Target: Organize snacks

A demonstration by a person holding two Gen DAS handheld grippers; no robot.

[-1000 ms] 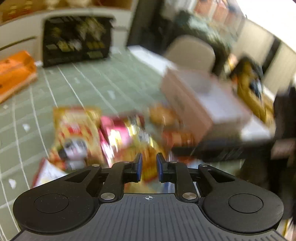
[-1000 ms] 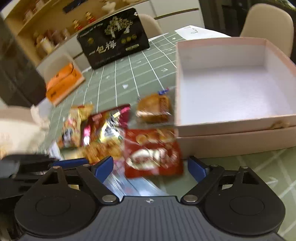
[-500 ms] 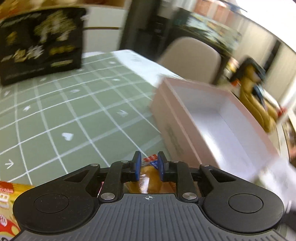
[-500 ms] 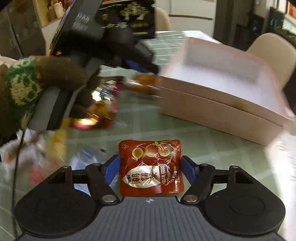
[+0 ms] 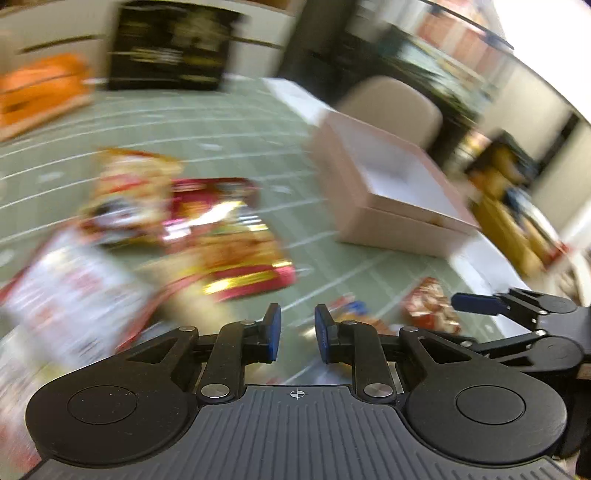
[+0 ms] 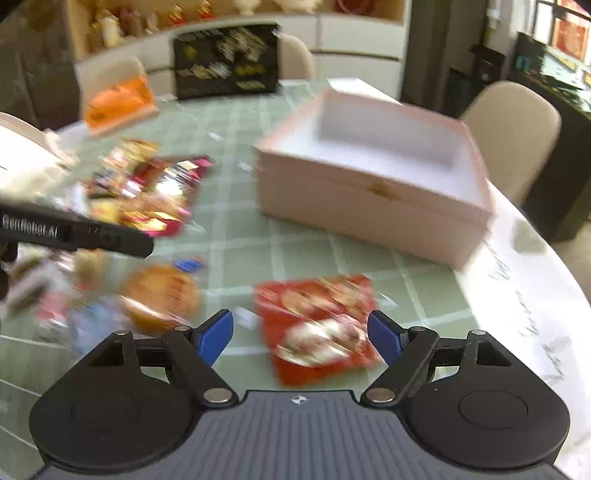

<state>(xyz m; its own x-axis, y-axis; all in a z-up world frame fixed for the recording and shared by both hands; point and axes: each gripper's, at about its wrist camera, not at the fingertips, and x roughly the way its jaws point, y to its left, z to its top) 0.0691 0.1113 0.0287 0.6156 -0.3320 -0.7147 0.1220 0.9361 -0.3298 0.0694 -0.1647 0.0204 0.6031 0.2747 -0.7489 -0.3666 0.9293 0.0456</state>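
Green gridded mat (image 6: 295, 236) covers our round table, white rim (image 6: 535, 295) bare at right. Our left gripper (image 5: 297, 334) has its pads a narrow gap apart, nothing between them; its jaws have just been opening. Our right gripper (image 6: 301, 334) stands wide, jaws just been opening too, red snack pack (image 6: 317, 325) lying on the mat between the pads, not pinched. Orange pastry pack (image 6: 160, 295) sits just left of it. Blurred snack pile (image 6: 147, 192) farther left. Open pink box (image 6: 369, 173), empty inside, far right. Beyond: orange box (image 6: 118, 103), black gift box (image 6: 225, 61), beige chairs (image 6: 513, 133), shelves (image 6: 147, 18) along the wall.
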